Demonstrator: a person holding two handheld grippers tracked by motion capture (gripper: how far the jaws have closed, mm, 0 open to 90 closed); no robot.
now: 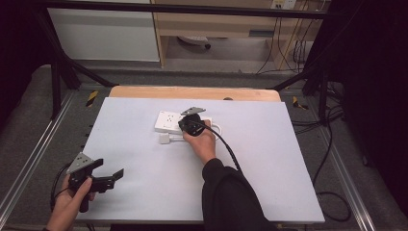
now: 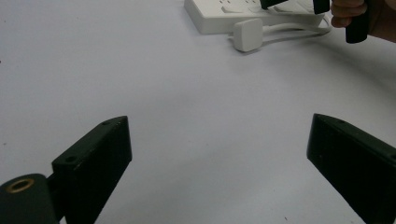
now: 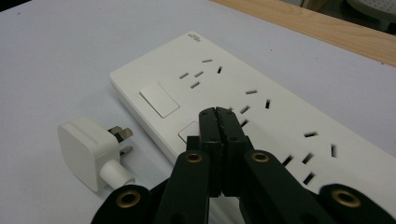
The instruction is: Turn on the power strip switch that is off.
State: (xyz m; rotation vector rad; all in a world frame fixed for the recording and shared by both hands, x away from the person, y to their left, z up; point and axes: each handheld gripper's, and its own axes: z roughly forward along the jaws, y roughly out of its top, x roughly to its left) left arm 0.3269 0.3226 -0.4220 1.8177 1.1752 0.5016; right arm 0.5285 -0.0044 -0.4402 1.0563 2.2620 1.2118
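Note:
A white power strip lies flat at the middle of the table. Its white plug rests on the table just beside it, pins bare. My right gripper is shut with nothing between its jaws. Its joined tips sit over the strip's top, at a square switch which they partly hide. A second switch is in full view. My left gripper is held near the front left corner, open and empty.
The white tabletop has a wooden strip along its far edge. The strip's white cord loops on its right side. A black cable trails from the right gripper. Metal frame rails and floor cables surround the table.

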